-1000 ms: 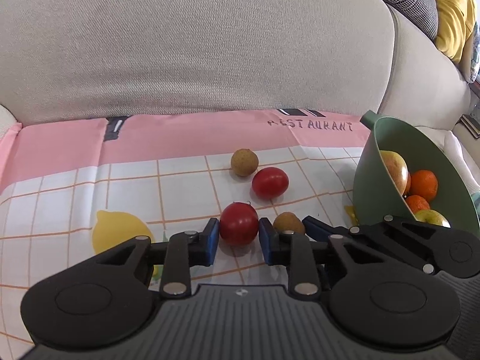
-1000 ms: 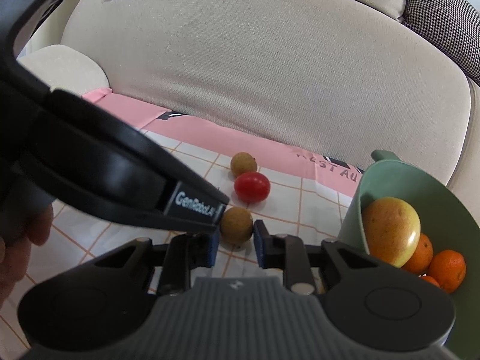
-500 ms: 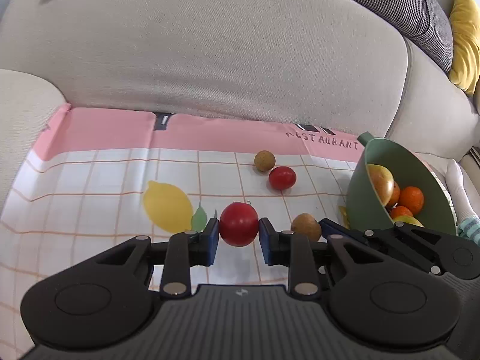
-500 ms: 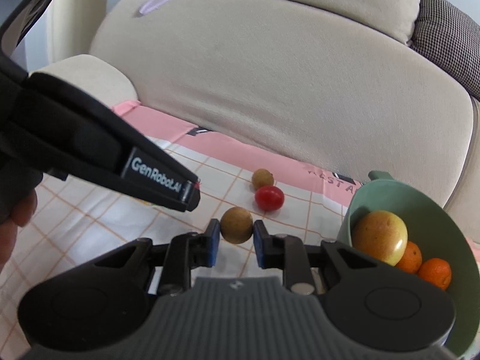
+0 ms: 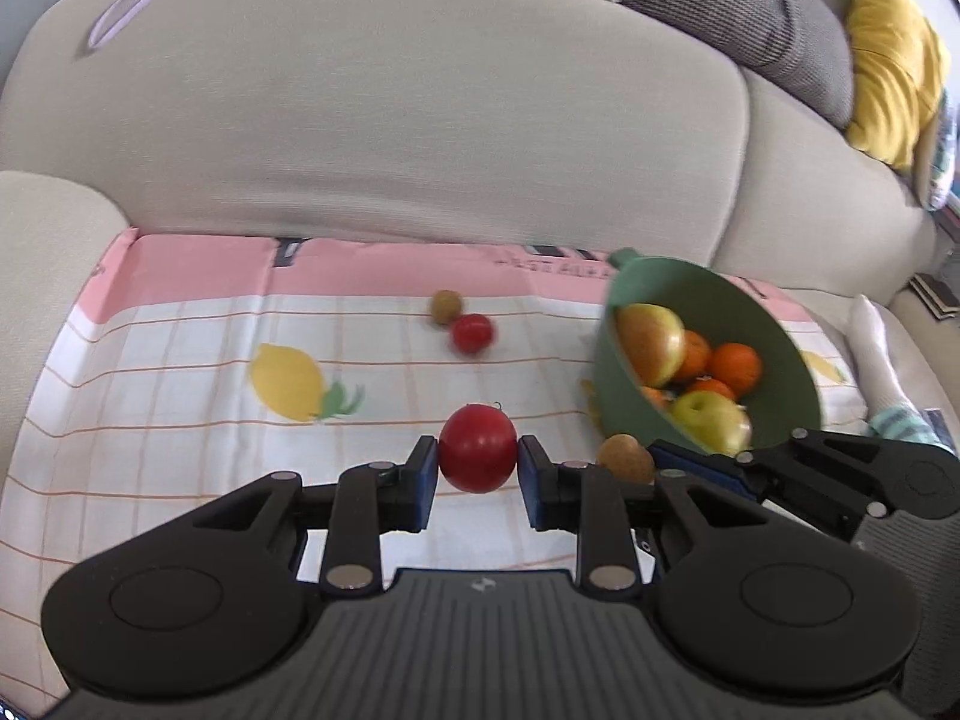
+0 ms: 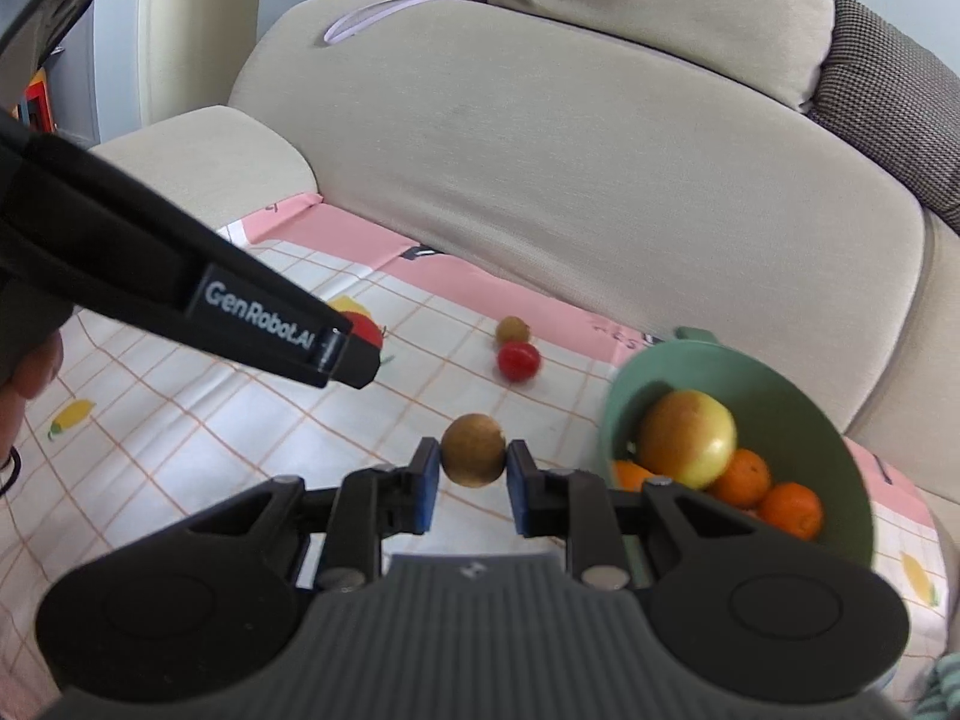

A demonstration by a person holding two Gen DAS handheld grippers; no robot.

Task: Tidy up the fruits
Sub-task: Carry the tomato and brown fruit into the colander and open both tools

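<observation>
My left gripper (image 5: 478, 468) is shut on a red tomato (image 5: 478, 447) and holds it above the checked cloth (image 5: 180, 372). My right gripper (image 6: 470, 468) is shut on a small brown round fruit (image 6: 473, 449), also lifted; this fruit shows in the left wrist view (image 5: 624, 458). A tilted green bowl (image 5: 774, 324) at the right holds an apple (image 6: 687, 437), oranges (image 6: 791, 509) and a yellow-green apple (image 5: 711, 421). A second red tomato (image 5: 472, 333) and a second brown fruit (image 5: 446, 306) lie touching on the cloth farther back.
The cloth lies on a beige sofa seat, with the backrest (image 5: 384, 138) behind and an armrest (image 5: 48, 252) at the left. Grey (image 5: 750, 6) and yellow (image 5: 894, 66) cushions sit at the upper right. The left gripper's body (image 6: 180, 294) crosses the right wrist view.
Both grippers have risen and pulled back from the cloth with their fruits held. The bowl and the two fruits on the cloth look farther away.
</observation>
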